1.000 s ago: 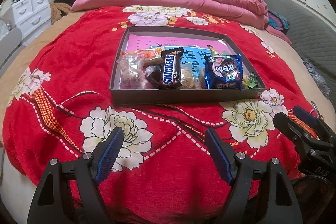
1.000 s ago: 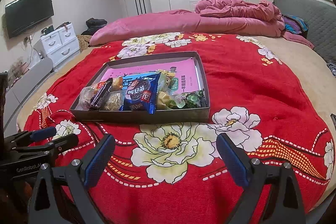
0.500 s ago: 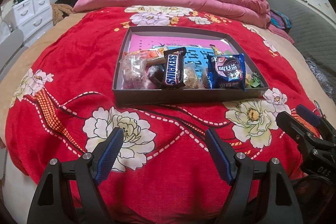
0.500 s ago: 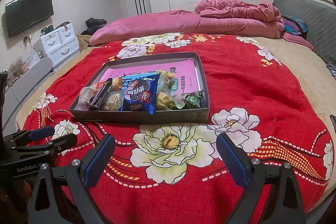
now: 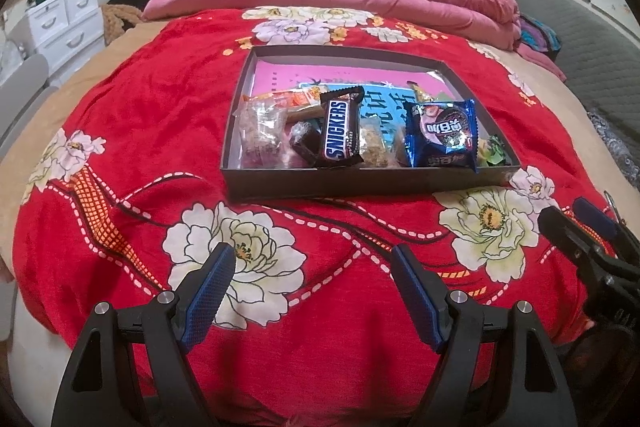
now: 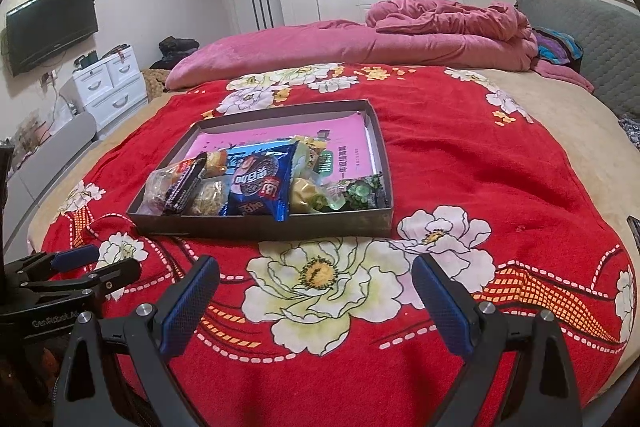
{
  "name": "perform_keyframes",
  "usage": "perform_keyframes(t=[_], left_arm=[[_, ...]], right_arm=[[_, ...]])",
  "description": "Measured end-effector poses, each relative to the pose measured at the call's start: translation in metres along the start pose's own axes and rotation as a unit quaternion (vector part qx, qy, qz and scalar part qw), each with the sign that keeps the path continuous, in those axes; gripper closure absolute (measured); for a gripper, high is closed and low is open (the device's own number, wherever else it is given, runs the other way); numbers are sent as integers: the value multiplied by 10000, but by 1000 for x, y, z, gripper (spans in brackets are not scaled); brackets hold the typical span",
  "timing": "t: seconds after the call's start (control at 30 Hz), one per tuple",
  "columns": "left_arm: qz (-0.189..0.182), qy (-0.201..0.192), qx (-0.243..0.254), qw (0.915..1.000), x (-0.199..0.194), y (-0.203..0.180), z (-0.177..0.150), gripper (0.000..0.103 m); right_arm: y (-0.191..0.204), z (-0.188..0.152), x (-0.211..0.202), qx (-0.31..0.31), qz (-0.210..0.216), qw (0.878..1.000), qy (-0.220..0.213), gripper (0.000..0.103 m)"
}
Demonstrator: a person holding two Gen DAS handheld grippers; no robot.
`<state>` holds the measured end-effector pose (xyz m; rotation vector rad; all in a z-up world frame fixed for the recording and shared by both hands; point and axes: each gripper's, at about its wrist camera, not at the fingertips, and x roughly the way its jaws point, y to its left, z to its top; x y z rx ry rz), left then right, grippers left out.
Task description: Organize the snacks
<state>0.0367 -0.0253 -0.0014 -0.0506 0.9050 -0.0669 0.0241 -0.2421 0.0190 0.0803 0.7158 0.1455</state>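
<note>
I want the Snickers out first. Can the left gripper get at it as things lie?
Probably yes. The Snickers lies on top of the other snacks in the tray, uncovered. The left gripper is open and empty, with only bare blanket and the low tray wall between them.

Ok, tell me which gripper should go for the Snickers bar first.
Left, probably. In the left wrist view the Snickers bar lies almost straight ahead of the open left gripper. In the right wrist view it sits at the tray's far left end, behind the blue cookie pack, well off the open right gripper's line.
</note>
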Motion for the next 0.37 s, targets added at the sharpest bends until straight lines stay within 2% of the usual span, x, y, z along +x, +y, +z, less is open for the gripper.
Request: perform_keyframes(t=[0.2, 0.37], left_arm=[[27, 24, -137, 9999, 12, 16, 16, 22], [303, -343, -421, 9981, 12, 50, 44, 22]], right_arm=[[-18, 7, 5, 169, -235, 9995, -105, 6], [-56, 21, 15, 631, -602, 9961, -143, 5]])
